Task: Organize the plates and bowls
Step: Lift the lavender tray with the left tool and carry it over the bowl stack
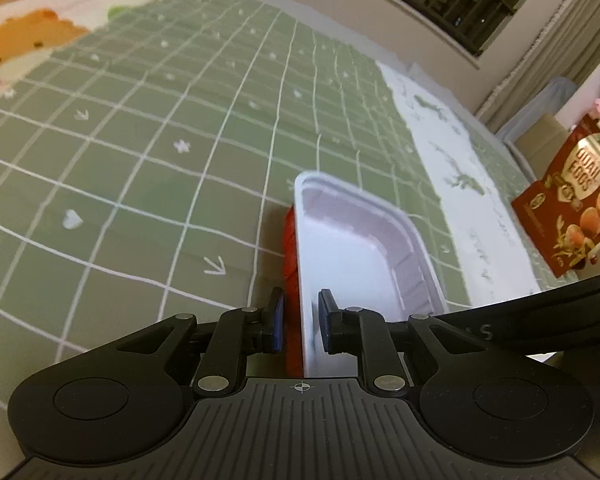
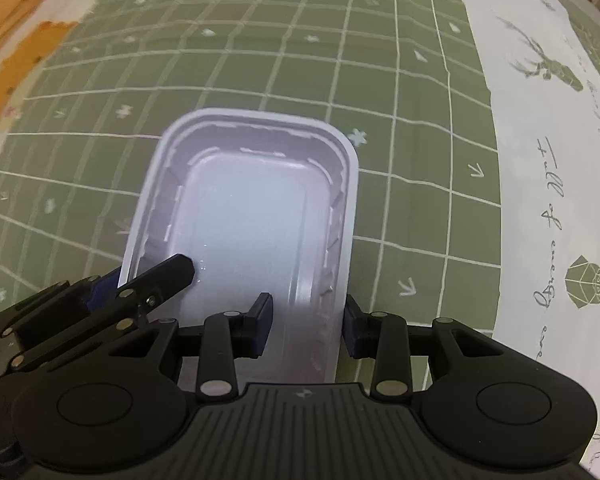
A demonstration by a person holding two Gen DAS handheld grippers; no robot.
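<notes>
Two grippers on one white tray [image 2: 252, 216]; left gripper [image 1: 300, 320] pinching its left wall, right gripper [image 2: 306, 324] astride its right wall, jaws apart, green grid cloth [image 2: 340, 60] ahead of both.

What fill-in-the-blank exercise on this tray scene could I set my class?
1. The tray is ___ in colour.
2. The green cloth carries a white ___ pattern.
3. The red packet reads "Quail ___".
4. The right gripper has one finger inside the tray and one ___ it.
Missing words: white; grid; Eggs; outside.
</notes>
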